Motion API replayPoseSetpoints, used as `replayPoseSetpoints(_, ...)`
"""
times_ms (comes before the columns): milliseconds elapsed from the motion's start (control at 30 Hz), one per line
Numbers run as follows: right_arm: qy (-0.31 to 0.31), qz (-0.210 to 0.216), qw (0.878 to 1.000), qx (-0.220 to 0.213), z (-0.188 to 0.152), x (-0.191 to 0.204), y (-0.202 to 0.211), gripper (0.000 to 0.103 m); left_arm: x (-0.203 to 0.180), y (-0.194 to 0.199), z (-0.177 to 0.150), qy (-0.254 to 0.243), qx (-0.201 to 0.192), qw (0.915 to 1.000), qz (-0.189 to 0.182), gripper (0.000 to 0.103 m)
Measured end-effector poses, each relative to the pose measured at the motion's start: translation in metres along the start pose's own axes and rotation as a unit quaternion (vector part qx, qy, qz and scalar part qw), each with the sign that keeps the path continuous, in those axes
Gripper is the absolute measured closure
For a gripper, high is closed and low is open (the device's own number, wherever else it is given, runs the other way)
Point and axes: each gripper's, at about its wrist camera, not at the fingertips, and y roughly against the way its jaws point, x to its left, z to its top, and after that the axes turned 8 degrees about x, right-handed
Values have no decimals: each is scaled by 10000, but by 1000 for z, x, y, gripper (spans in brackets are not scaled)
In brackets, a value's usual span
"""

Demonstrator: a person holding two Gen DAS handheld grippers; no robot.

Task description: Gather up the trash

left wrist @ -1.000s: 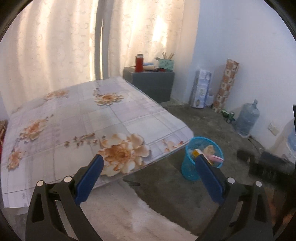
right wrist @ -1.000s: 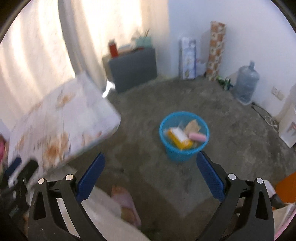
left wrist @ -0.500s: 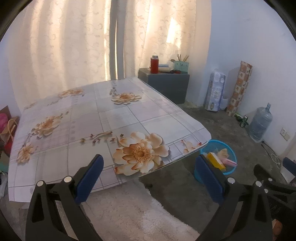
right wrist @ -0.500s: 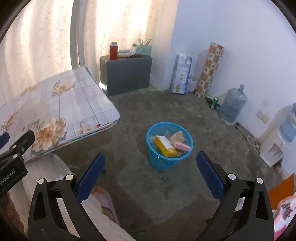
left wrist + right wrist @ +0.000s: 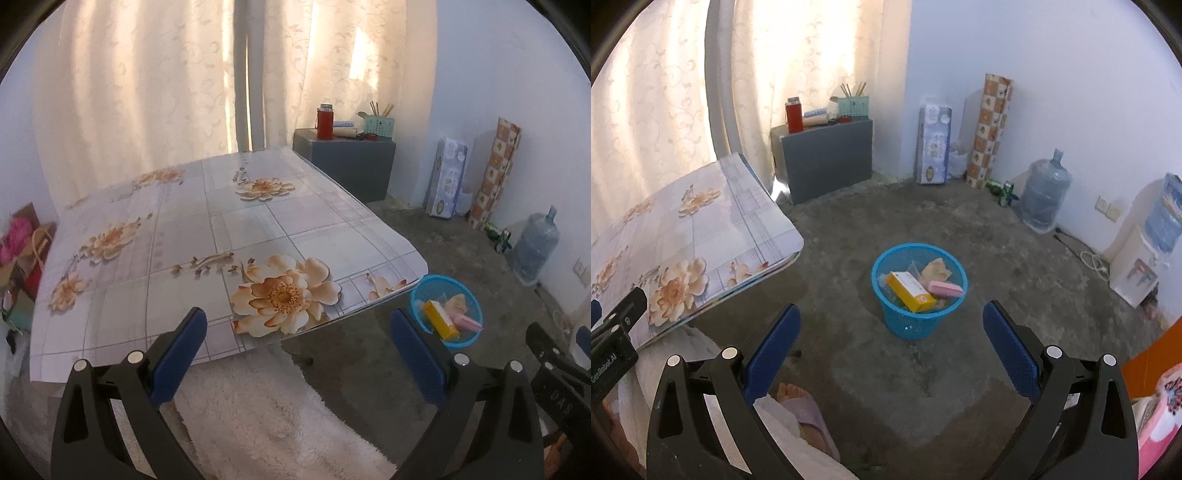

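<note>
Got both tongs up in the air right now and neither one is carrying anything. My left tongs (image 5: 295, 341) are spread wide, blue pads apart, hanging over the near edge of the low surface with the floral checked cover (image 5: 236, 236), with the fluffy white rug (image 5: 266, 417) right below them. My right tongs (image 5: 888, 338) are spread wide too, held above the bare concrete floor (image 5: 997, 251) and pointed at the round blue mesh plastic trash basket (image 5: 912, 325), which sits on the floor just off the corner of the surface. The trash is in the basket: a yellow rectangular cardboard box (image 5: 911, 291) lying tilted, a pink oblong packet (image 5: 945, 289) touching its right side, and a crumpled beige wrapper (image 5: 936, 268) behind them. There's some clear film in there too, but I can't tell what it is. From the left camera the same basket (image 5: 471, 339) peeks out past the corner of the surface, near the right pad. Back by the cream curtains there's a grey box-shaped cabinet (image 5: 827, 158) with a red flask (image 5: 794, 115) on top, and a big clear water jug (image 5: 1045, 195) stands against the white wall. My foot in a purple slipper (image 5: 809, 413) shows at the bottom of the right view.
</note>
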Motion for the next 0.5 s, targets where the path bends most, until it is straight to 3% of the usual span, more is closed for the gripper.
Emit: replayPoseSetpoints(500,-19,-34,9997,221,-4,1,-5,8,-7,0,-1,-28,82,10000,16,6)
